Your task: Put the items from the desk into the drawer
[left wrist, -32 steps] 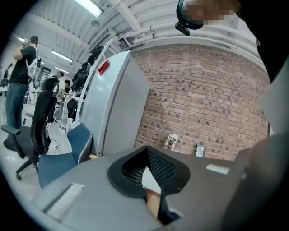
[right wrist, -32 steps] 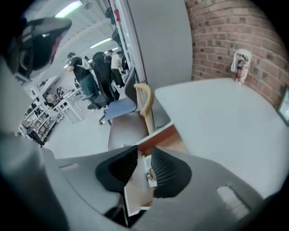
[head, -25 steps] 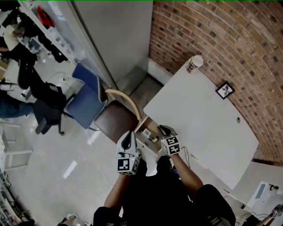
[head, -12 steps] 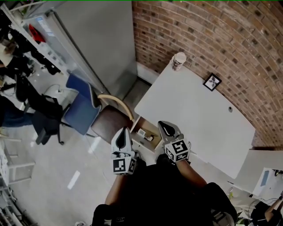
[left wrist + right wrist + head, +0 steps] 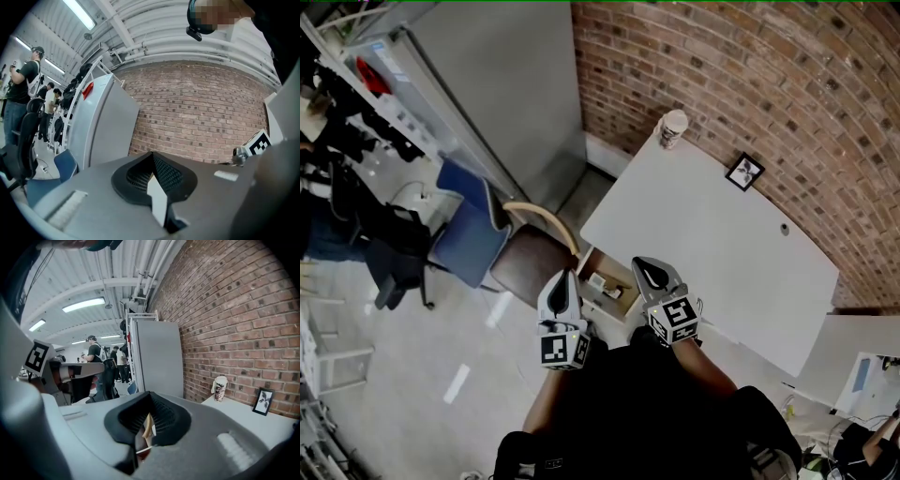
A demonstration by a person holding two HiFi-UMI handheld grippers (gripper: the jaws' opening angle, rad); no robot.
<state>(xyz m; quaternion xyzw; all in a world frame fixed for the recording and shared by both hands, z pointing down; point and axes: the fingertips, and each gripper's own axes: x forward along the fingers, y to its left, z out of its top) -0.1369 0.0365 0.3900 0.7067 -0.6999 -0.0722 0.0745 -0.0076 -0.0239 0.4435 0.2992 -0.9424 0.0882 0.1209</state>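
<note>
Though drawer contents are unclear | left gripper: fingers clenched, empty | right gripper: fingers clenched

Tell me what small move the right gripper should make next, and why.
Probably open the right gripper and reach out toward the picture frame. Its jaws are together by the desk's near edge, and the drawer stands open beside it. The frame and the paper cup sit on the desk, not yet put away, and the frame is on that gripper's side.

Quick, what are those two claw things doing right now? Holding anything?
Left gripper: closed, nothing in it.
Right gripper: closed, nothing visibly held.
</note>
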